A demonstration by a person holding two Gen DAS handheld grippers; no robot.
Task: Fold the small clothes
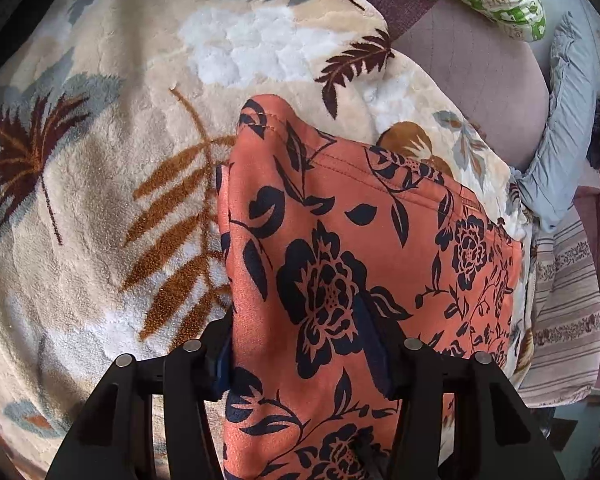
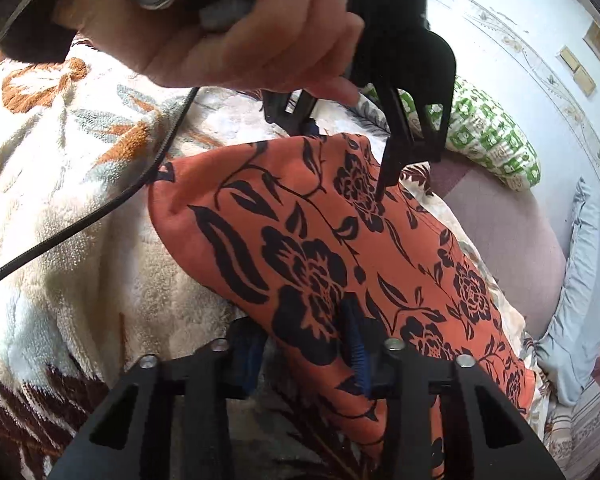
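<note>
An orange garment with a black flower print (image 1: 340, 240) lies on a cream plush blanket (image 1: 100, 200). In the left wrist view a bunched fold of it rises between the fingers of my left gripper (image 1: 300, 356), which is shut on the cloth. In the right wrist view the same garment (image 2: 280, 220) runs toward the camera, and my right gripper (image 2: 300, 348) is shut on its near edge, blue pads pressing the fabric. A person's hand (image 2: 240, 32) holds the left gripper (image 2: 340, 160) over the garment's far end, one finger tip on the cloth.
The blanket (image 2: 80, 220) carries brown and grey leaf patterns. A green-and-white pillow (image 2: 492, 140) lies at the back right on a mauve sheet (image 2: 508, 232). Crumpled grey-blue fabric (image 2: 580, 280) sits along the right edge. A black cable (image 2: 100, 208) hangs across the left.
</note>
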